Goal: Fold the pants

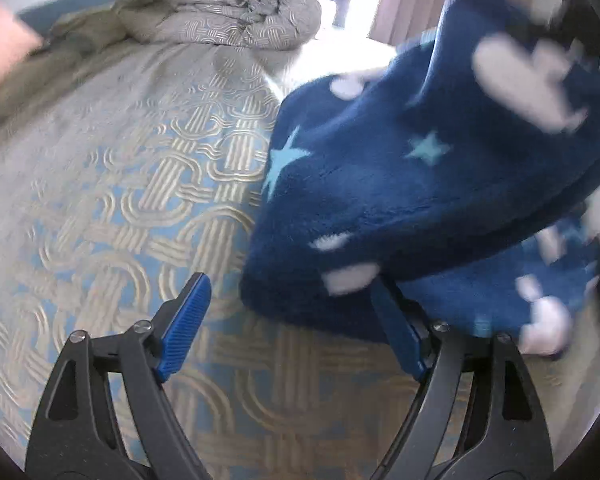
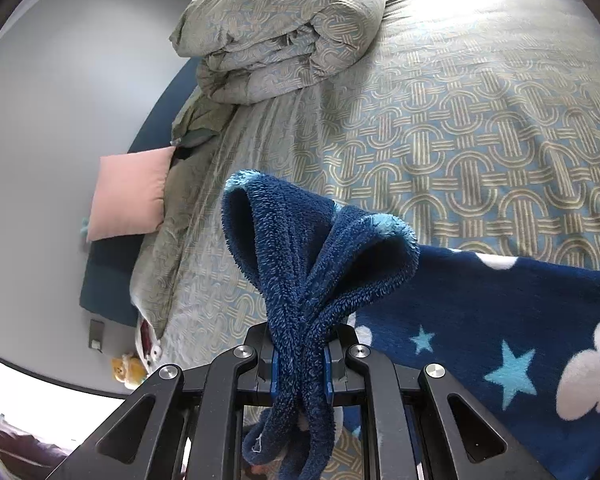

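— Pants [image 1: 420, 184] are lying on the bed [image 1: 120, 200] in the left view?
— Yes, draping over one finger of the left gripper [image 1: 288, 320], which is gaping wide.
— And the right view?
— The right gripper [image 2: 300, 364] is pinching a bunched fold of the pants [image 2: 312, 264].

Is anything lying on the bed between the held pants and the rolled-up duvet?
No. In the right wrist view only bare patterned bedspread separates the pants from the duvet.
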A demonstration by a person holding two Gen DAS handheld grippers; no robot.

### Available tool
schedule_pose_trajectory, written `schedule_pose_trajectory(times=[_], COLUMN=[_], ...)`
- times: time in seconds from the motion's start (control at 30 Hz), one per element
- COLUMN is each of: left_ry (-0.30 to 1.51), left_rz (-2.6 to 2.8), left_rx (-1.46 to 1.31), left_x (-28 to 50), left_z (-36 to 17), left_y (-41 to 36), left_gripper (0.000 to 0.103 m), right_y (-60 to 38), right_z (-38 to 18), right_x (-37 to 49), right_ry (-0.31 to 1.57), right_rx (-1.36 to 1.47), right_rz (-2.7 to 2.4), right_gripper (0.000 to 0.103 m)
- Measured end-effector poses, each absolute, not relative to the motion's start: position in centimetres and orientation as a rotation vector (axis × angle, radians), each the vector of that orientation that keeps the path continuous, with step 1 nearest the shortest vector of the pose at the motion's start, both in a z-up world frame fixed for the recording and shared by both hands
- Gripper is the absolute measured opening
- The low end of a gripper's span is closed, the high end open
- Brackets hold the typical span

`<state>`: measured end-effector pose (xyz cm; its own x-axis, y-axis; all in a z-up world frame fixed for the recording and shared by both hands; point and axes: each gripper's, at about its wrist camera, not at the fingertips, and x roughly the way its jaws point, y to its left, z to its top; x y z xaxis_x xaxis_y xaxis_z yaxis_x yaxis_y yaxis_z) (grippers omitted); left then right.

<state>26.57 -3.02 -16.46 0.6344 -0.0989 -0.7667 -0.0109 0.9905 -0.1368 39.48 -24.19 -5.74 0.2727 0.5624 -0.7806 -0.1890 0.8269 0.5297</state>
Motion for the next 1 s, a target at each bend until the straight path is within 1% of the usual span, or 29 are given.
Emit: schedule_pose_trajectory(times=[0.03, 0.07, 0.1, 0.13, 0.2, 0.23, 0.27, 0.37, 0.53, 0.63, 0.83, 1.0], left_ry=[0.92, 0.936, 0.943, 0.931, 0.928, 0.931, 0.929, 0.908, 0.919, 0.915, 0.922, 0.924], left_rz=[-0.006, -0.014, -0.061, -0.07, -0.124, -0.151, -0.157, -0.125, -0.137, -0.122, -0.111, -0.099], left_rx=[-0.09, -0.116, -0.247, -0.304, -0.353, -0.351, -0.334, -0.256, -0.274, -0.23, -0.193, -0.158], left_x=[27.6, 27.9, 28.0, 27.7, 27.5, 27.4, 27.3, 27.1, 27.5, 27.4, 27.3, 27.4], left_z=[-17.6, -18.1, -18.5, -18.3, -18.1, -18.0, -17.9, -17.3, -17.3, -17.1, -17.3, -17.4], left_y=[-2.8, -2.3, -0.7, 0.1, 0.6, 0.3, -0.1, -1.5, -1.3, -1.5, -1.9, -2.4], left_gripper=[0.075, 0.069, 0.063, 0.059, 0.034, 0.028, 0.024, 0.022, 0.022, 0.022, 0.023, 0.023], right_y=[-24.1, -24.3, -24.6, -25.2, -26.4, -26.9, -27.3, -28.2, -30.4, -31.6, -32.7, -34.1], right_z=[-5.6, -5.5, -5.3, -4.9, -4.6, -4.6, -4.8, -5.7, -7.3, -8.4, -8.8, -11.4], right_x=[39.3, 39.2, 39.0, 38.9, 38.6, 38.6, 38.5, 38.1, 37.3, 37.3, 35.9, 36.1], right_ry=[1.192, 1.186, 1.178, 1.165, 1.147, 1.149, 1.159, 1.183, 1.199, 1.213, 1.144, 1.182], right_rx=[0.362, 0.364, 0.368, 0.377, 0.389, 0.39, 0.394, 0.405, 0.401, 0.42, 0.398, 0.343], right_rz=[0.516, 0.509, 0.5, 0.486, 0.459, 0.453, 0.452, 0.435, 0.411, 0.4, 0.489, 0.404], right_gripper=[0.014, 0.014, 0.014, 0.014, 0.014, 0.014, 0.014, 0.014, 0.014, 0.014, 0.014, 0.015])
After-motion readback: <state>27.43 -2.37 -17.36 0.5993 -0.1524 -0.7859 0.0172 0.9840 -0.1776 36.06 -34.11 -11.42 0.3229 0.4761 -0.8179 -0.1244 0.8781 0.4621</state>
